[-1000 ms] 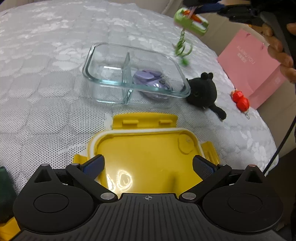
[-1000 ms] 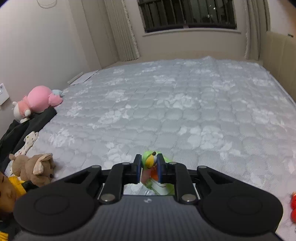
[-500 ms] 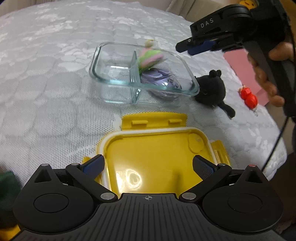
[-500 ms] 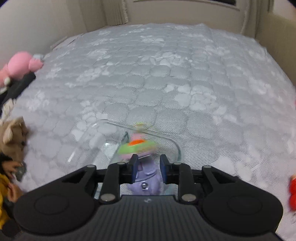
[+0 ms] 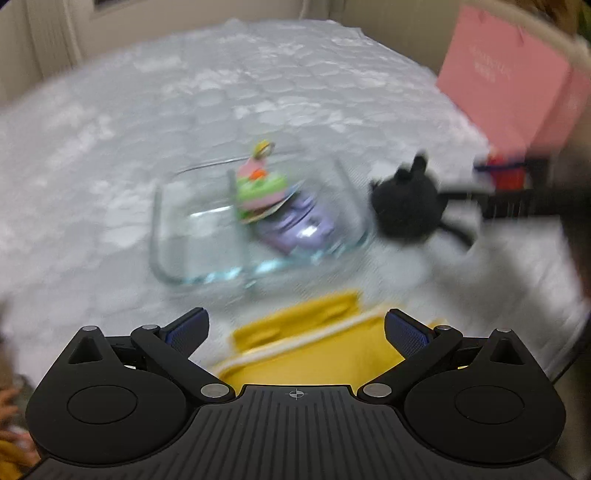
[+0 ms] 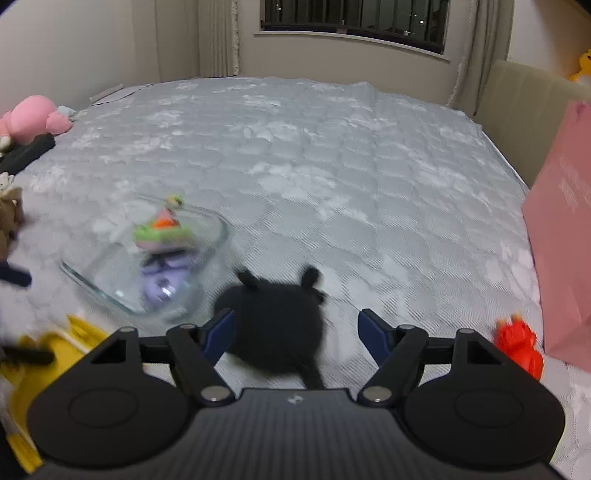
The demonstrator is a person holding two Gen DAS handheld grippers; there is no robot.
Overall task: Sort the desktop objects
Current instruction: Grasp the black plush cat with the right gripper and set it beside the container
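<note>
A home bedroom: quilted mattress [image 6: 314, 155], curtained window [image 6: 354, 22], plush toys [image 6: 33, 118].

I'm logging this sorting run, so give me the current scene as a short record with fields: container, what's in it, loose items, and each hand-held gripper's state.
container: glass container, two compartments, on the quilted bed cover
contents: green and pink toy lying over a purple item
lid: yellow lid, off, beside the container
loose items: black plush, red toy
left hand-held gripper: open, empty, above the lid
right hand-held gripper: open, the plush lies between its fingers
image quality: motion blur
</note>
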